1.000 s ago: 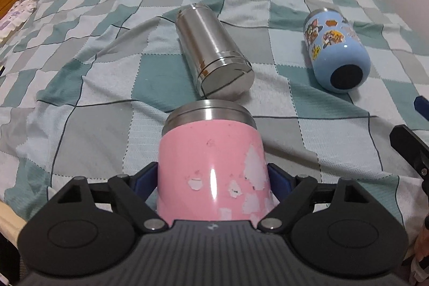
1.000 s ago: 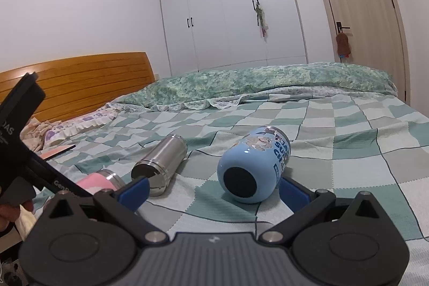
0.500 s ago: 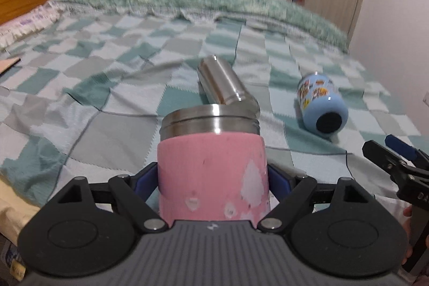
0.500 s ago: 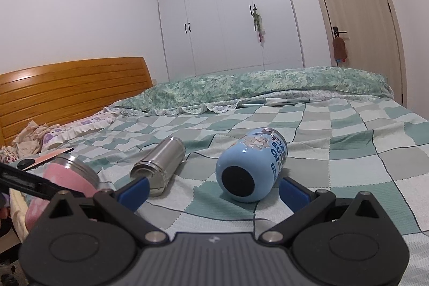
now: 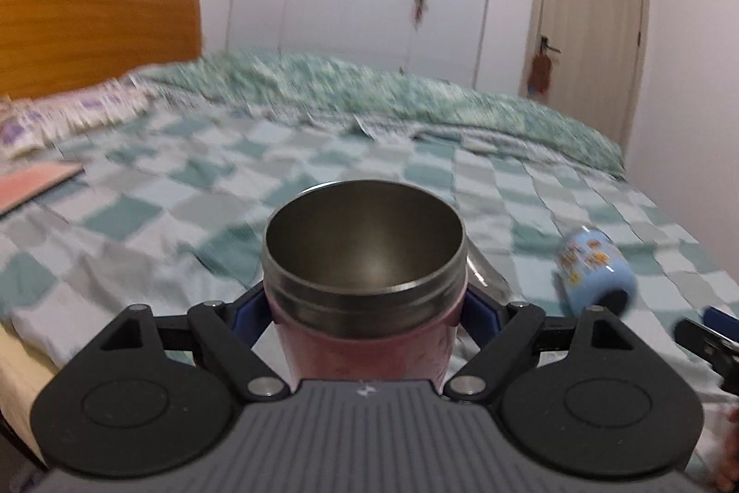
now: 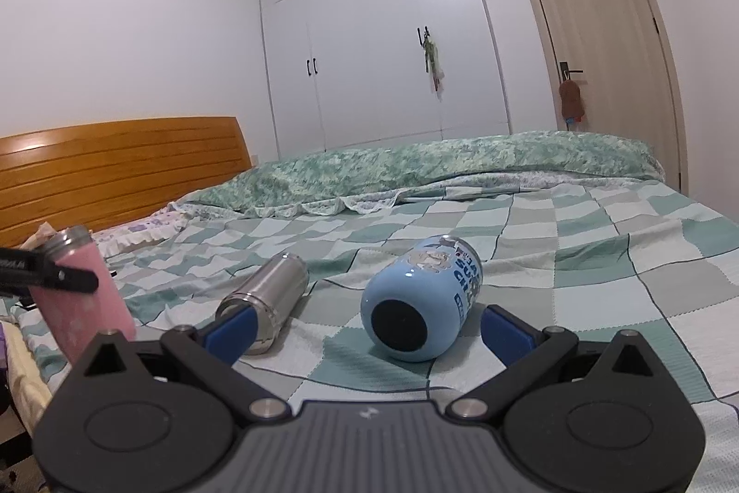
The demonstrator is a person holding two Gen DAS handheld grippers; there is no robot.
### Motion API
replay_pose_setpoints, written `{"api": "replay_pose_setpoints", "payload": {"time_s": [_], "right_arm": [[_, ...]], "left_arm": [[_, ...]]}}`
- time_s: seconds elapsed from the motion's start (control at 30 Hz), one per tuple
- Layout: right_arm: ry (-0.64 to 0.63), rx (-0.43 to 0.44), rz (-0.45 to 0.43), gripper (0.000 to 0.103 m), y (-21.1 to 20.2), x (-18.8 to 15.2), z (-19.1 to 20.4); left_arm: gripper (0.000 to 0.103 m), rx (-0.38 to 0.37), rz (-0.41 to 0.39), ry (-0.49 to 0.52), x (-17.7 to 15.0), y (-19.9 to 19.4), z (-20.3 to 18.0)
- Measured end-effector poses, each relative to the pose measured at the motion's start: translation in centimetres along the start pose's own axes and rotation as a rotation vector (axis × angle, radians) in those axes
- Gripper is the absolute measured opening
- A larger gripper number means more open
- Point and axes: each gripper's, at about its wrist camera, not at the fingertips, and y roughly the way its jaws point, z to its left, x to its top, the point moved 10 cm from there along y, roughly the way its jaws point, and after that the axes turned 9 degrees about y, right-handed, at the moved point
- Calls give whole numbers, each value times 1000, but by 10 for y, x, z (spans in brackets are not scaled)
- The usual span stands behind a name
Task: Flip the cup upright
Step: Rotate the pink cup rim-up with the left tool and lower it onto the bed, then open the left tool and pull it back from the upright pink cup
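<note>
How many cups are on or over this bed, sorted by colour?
Pink cup, held in the left gripper: 1
Silver cup, lying on the bed: 1
Blue cup, lying on the bed: 1
Total: 3

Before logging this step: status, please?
Left hand-held gripper shut on pink cup, mouth up. Right hand-held gripper open, empty. Blue cup lying ahead.

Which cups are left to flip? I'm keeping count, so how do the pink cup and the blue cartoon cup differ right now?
The pink cup is close to upright with its mouth up, while the blue cartoon cup lies on its side on the checkered bedspread. The left gripper is clamped on the pink cup; the blue one sits free between the open fingers of the right gripper. The pink coating looks worn; the blue one carries cartoon prints.
</note>
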Motion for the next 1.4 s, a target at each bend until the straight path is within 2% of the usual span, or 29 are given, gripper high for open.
{"api": "replay_pose_setpoints", "payload": {"time_s": [0.2,0.33,0.37,0.43,0.57,0.63,0.67,0.97,1.2,1.4], "right_arm": [[2,-5,-7,103,1,0,-1],[-2,-5,-8,103,2,0,0],[-2,-6,-7,103,2,-1,0],[-4,-8,-6,103,2,-2,0],[-19,-16,-5,103,4,-3,1],[-26,-16,-11,103,3,-3,3],[-28,-15,-15,103,2,-2,4],[-78,4,-58,103,-23,8,32],[-123,12,-89,103,-65,15,61],[-166,-22,-95,103,-99,8,72]], "left_arm": [[85,85,-20,41,5,27,16],[85,151,-9,71,-11,54,27],[85,159,18,74,-20,62,29],[85,161,-35,100,-25,62,28],[85,173,-32,119,-25,60,24],[89,171,-25,117,-24,58,24],[103,170,-29,112,-23,56,25],[103,172,-147,82,0,-17,30],[103,86,-232,68,12,-83,7],[103,-18,-237,84,-4,-111,-27]]}}
